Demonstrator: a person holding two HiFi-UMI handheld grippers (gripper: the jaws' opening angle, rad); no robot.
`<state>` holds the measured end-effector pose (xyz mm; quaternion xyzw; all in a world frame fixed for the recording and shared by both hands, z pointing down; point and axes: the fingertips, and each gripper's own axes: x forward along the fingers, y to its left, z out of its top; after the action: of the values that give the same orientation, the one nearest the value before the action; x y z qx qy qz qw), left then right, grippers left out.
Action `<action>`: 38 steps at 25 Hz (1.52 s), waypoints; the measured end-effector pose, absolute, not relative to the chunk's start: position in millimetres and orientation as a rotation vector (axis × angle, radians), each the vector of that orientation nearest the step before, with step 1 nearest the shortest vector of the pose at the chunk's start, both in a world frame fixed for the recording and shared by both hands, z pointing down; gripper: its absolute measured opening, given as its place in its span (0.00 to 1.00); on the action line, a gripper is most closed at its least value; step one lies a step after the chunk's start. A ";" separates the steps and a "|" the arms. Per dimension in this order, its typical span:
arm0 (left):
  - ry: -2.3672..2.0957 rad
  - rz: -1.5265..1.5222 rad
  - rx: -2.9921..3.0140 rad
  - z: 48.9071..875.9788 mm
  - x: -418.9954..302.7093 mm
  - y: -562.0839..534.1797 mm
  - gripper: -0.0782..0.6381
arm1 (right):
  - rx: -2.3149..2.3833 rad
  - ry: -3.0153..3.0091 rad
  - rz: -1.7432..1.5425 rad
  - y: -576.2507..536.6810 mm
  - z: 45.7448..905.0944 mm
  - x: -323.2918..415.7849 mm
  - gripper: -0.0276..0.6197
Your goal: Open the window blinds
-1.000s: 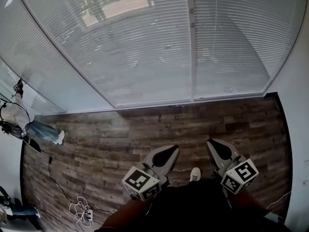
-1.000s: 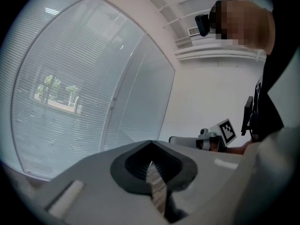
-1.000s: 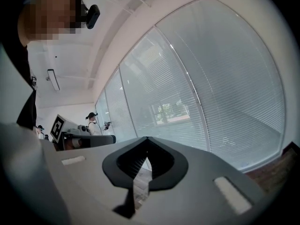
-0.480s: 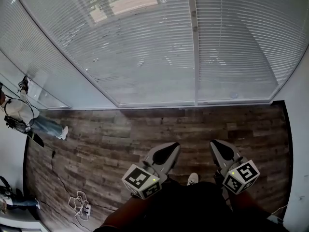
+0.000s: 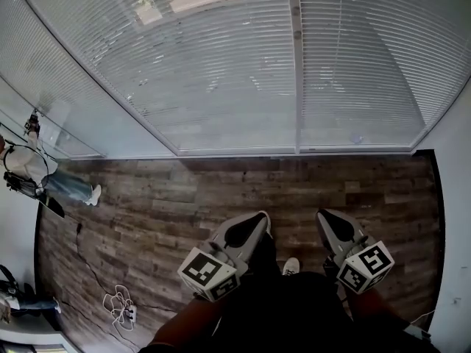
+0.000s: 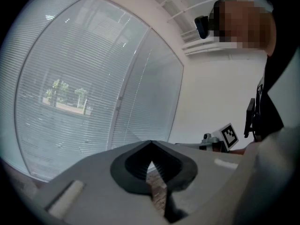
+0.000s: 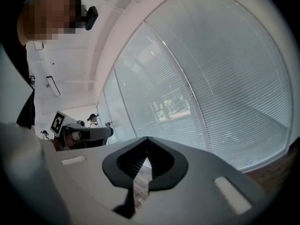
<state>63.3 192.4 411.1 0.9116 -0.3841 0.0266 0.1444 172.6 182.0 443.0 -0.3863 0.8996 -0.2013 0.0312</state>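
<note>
Window blinds (image 5: 221, 72) hang down over the glass wall ahead, across the wood floor (image 5: 221, 190), well apart from both grippers. Slats run level, long axis side to side. Two panels ahead, split by one upright frame post (image 5: 297, 65); a third panel on the angled wall at left. Two grippers, low, both pointing toward the blinds: left gripper (image 5: 254, 223) jaws pressed together, empty; right gripper (image 5: 331, 223) jaws pressed together, empty. One other person (image 5: 29, 171) far left.
</note>
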 end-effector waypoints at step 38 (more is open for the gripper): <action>-1.025 0.037 2.707 405.7 -33.2 -42.4 0.11 | -1.359 2.742 -0.525 -40.6 427.7 85.1 0.08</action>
<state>-33.2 -42.4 405.7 0.9280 -0.3513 0.0127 0.1232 85.1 -40.6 427.7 -0.4377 0.8829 -0.1690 0.0183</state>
